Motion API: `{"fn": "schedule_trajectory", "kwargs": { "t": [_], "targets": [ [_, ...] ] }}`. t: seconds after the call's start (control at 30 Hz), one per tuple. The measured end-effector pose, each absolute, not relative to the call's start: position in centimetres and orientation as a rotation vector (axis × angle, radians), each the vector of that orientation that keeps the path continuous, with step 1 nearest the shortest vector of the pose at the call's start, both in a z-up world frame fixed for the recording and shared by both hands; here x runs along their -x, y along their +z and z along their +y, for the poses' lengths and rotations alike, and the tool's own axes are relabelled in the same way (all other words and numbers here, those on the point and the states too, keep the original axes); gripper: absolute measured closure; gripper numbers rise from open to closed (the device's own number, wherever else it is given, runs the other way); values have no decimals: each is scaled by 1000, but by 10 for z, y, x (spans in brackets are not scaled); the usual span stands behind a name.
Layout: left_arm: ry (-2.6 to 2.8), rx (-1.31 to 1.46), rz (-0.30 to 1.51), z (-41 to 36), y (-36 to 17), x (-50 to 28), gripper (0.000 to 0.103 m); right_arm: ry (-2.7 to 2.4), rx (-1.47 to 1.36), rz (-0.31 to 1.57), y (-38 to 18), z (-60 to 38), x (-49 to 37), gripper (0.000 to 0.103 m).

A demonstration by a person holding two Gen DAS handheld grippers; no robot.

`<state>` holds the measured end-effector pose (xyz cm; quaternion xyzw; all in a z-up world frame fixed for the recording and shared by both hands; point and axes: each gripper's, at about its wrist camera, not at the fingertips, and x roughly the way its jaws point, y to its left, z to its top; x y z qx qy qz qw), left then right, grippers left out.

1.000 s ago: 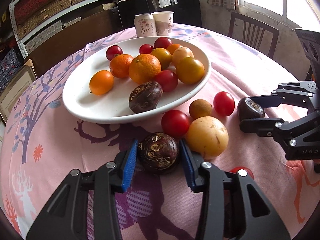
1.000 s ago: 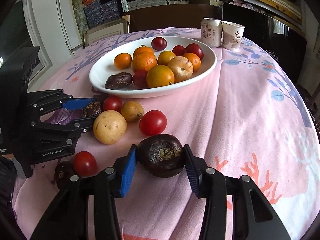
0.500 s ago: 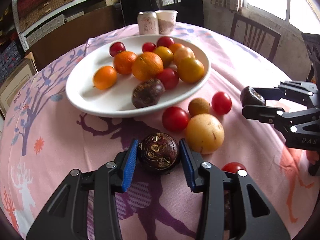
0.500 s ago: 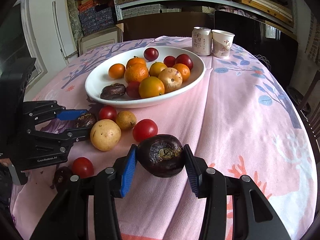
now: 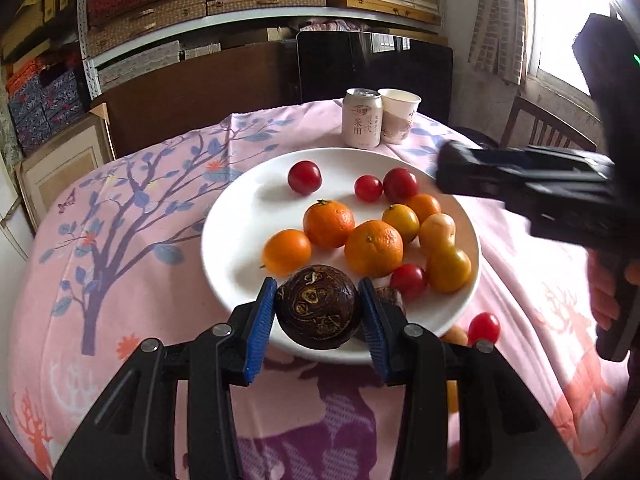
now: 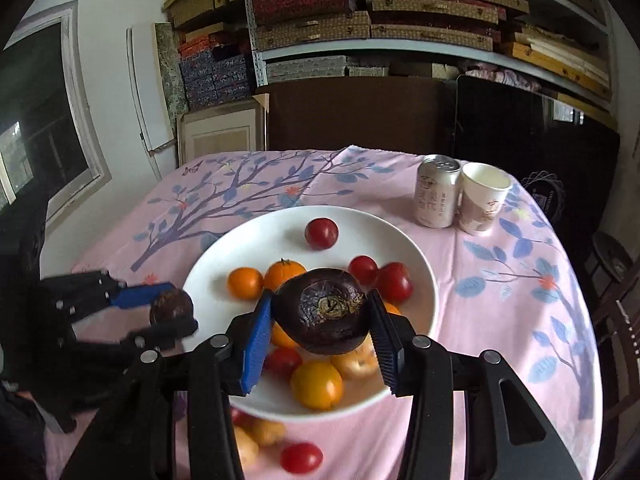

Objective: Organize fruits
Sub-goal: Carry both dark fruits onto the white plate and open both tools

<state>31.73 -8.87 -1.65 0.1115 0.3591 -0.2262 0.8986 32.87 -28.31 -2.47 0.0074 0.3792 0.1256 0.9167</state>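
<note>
My left gripper (image 5: 318,312) is shut on a dark purple passion fruit (image 5: 318,312) and holds it above the near rim of the white plate (image 5: 240,216). My right gripper (image 6: 322,312) is shut on another dark purple passion fruit (image 6: 322,310) above the plate (image 6: 400,236). The plate holds oranges (image 5: 373,248), yellow fruits (image 5: 448,270), cherry tomatoes (image 5: 305,177) and one more dark fruit (image 5: 390,294). In the right wrist view the left gripper (image 6: 172,312) is at the plate's left edge. The right gripper's body (image 5: 532,184) is over the plate's right side.
A drink can (image 5: 361,118) and a paper cup (image 5: 398,116) stand behind the plate. Loose tomatoes (image 6: 301,457) and yellow fruits (image 6: 266,432) lie on the pink tablecloth (image 5: 120,240) in front of the plate. A chair (image 5: 540,128) stands at the right.
Both grippers have lifted their passion fruits off the cloth and moved them forward over the plate. The loose fruits have dropped to the lower edge of both views.
</note>
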Motion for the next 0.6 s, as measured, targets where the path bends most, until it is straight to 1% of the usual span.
{"fn": "schedule_trajectory", "kwargs": {
  "t": [0.17, 0.27, 0.3, 0.33, 0.37, 0.43, 0.5, 0.6],
  "targets": [
    [-459, -283, 787, -102, -38, -332, 62, 266, 0, 849, -54, -267, -367, 56],
    [-453, -220, 800, -94, -45, -345, 62, 287, 5, 878, -64, -264, -375, 55],
    [-460, -181, 811, -91, -47, -349, 59, 290, 21, 881, -65, -263, -374, 52],
    [-465, -149, 815, -87, -48, -351, 45, 280, 43, 880, -65, -263, -372, 40],
    [-466, -131, 810, -85, -49, -352, 39, 274, 56, 878, -65, -263, -369, 30],
    [-449, -142, 771, -86, -45, -348, 16, 268, 59, 875, -63, -267, -366, 27],
    [-415, -177, 745, -88, -40, -343, 7, 245, 42, 876, -58, -274, -361, 22],
    [-420, -209, 750, -88, -33, -332, 6, 230, -4, 867, -48, -291, -342, 16]
  ]
}}
